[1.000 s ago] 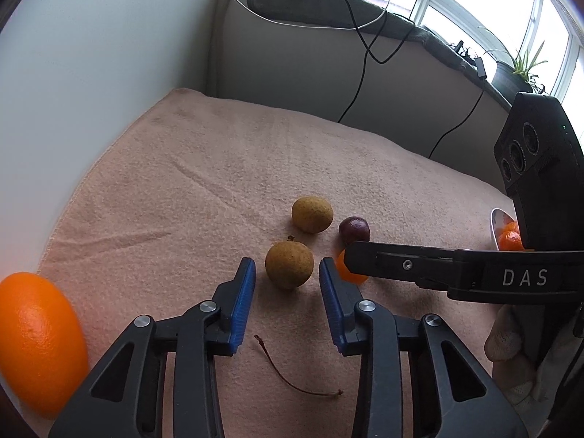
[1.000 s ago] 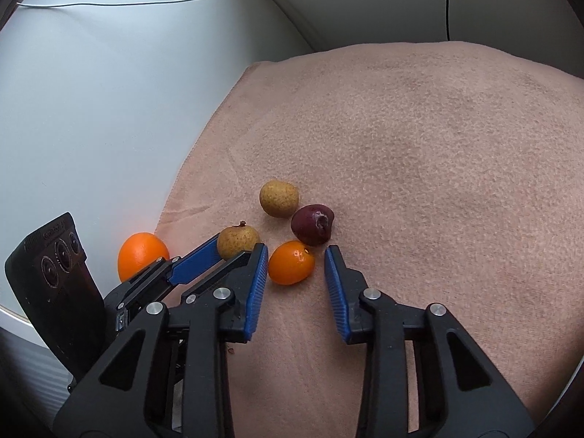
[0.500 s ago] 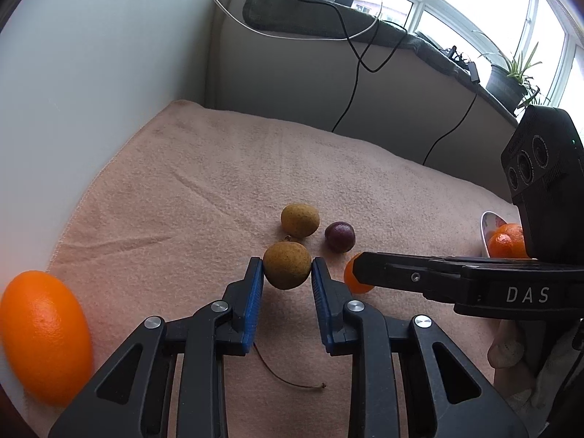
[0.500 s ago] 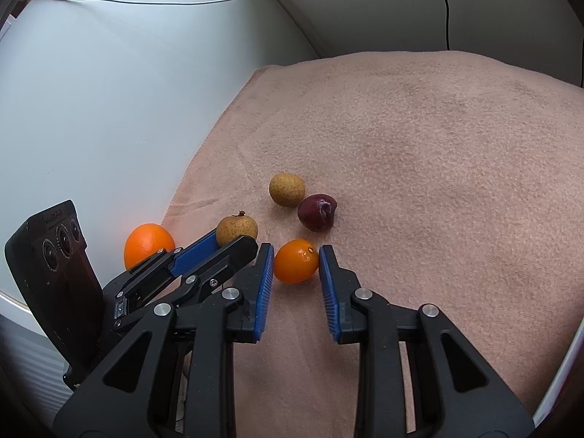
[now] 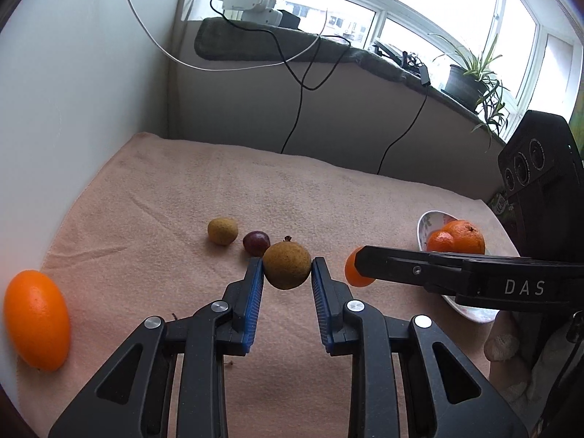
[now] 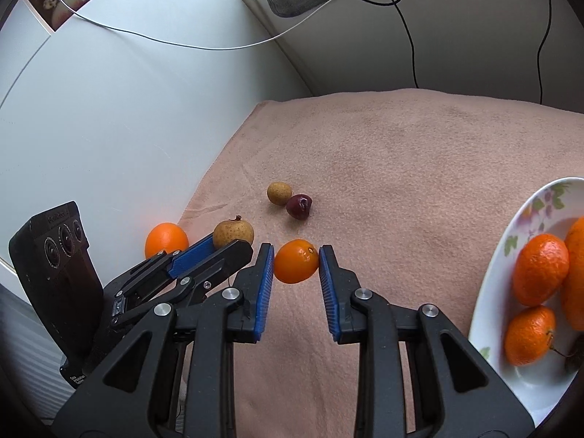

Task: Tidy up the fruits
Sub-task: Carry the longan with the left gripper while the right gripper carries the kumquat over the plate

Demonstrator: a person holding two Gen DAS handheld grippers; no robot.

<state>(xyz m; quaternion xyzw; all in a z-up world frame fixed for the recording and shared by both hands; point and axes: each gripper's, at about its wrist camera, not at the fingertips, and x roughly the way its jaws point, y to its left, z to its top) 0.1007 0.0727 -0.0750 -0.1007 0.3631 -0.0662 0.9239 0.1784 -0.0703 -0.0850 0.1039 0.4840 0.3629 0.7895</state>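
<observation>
Fruits are partly sorted: a flowered plate (image 6: 511,230) at the right edge of the pink cloth (image 6: 401,153) already carries three mandarins (image 6: 539,269) and part of a larger orange. Both tools are loaded. The left tool (image 5: 287,273) is closed on a brown round fruit (image 5: 287,264), its blue pads touching either side, and the fruit looks lifted clear of the cloth. The right tool (image 6: 296,268) is closed on a small orange fruit (image 6: 296,265) in the same way, also apparently raised.

Left on the cloth are a second small brown fruit (image 5: 222,231) and a dark red fruit (image 5: 256,242), just beside each other near the middle, and a big orange (image 5: 36,319) well apart at the left edge by the white wall. So I judge the job somewhat past its start: two pieces are in hand and bound, most likely, for the plate, with three more to collect.

A second ago both tools stood open around their fruits, which rested on the cloth; half a second ago the pads had narrowed to the fruit. Now both grips are made and both tools have risen and drawn back, so more of the room, the window and the plate shows
</observation>
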